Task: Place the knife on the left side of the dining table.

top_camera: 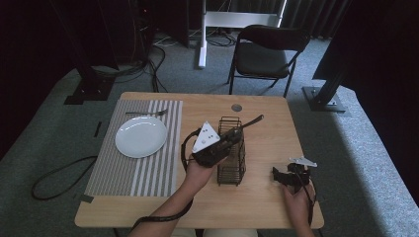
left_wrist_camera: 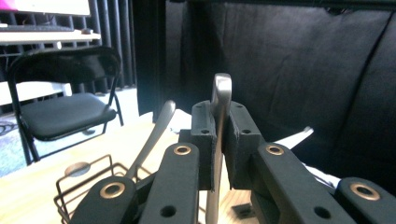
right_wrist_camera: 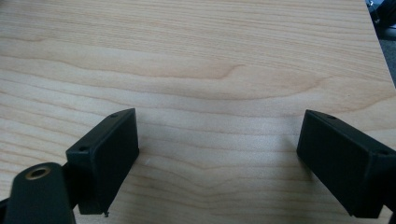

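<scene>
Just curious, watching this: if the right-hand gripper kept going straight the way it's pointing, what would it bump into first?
Most likely the bare wooden table. The right gripper is open and angled down at it, with nothing between its jaws.

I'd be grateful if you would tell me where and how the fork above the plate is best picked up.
Grip the fork across the middle of its thin handle, coming straight down from above. It lies flat on the striped mat, crosswise just beyond the plate, so the fingers should close across the handle, front to back, away from the plate's rim.

Left gripper [top_camera: 236, 132] clamped – right gripper [right_wrist_camera: 219, 158] agape.
</scene>
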Tool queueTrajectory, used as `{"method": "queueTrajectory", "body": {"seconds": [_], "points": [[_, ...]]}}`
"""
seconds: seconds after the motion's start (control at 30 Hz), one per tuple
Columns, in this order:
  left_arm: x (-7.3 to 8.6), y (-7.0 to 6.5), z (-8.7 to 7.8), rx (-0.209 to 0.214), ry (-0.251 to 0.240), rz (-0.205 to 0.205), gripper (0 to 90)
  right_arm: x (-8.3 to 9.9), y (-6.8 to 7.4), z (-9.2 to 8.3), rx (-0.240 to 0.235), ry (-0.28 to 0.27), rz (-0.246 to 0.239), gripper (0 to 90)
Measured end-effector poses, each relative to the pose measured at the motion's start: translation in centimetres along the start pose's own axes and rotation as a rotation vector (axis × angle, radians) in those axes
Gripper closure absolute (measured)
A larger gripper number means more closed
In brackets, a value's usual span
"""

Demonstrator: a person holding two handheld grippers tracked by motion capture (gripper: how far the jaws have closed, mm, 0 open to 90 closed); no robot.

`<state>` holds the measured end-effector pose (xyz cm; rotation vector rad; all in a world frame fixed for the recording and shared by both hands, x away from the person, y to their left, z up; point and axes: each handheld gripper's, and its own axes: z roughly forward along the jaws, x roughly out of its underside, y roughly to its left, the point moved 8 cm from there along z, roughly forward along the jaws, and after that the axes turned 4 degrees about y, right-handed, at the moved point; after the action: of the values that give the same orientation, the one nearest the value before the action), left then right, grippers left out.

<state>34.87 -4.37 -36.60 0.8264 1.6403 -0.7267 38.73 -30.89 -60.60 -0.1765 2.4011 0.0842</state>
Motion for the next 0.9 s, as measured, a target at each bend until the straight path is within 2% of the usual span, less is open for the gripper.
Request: {"method": "queueTrajectory", "body": {"seconds": [0.27, 0.43, 0.5, 0.57, 0.67, 0.9], "points": [[-5.0, -1.2, -3.3, 0.001, -0.066, 0.047, 83.9, 0.0, 0.0, 0.0, 0.001, -0.001, -0.001, 11.8], [-7.4, -1.7, -5.2, -0.019, -0.096, 0.079, 83.9, 0.0, 0.0, 0.0, 0.000, -0.001, -0.001, 11.8], [-7.8, -1.7, -5.8, -0.030, -0.098, 0.084, 83.9, 0.0, 0.0, 0.0, 0.000, -0.001, -0.001, 11.8], [-8.1, -1.5, -6.9, -0.063, -0.120, 0.085, 83.9, 0.0, 0.0, 0.0, 0.000, -0.001, -0.002, 11.8], [-8.2, -1.1, -8.1, -0.080, -0.134, 0.069, 83.9, 0.0, 0.0, 0.0, 0.000, -0.001, -0.002, 11.8], [-7.2, 1.2, -11.2, -0.146, -0.132, 0.040, 83.9, 0.0, 0.0, 0.0, 0.000, 0.000, -0.002, 11.8]]}}
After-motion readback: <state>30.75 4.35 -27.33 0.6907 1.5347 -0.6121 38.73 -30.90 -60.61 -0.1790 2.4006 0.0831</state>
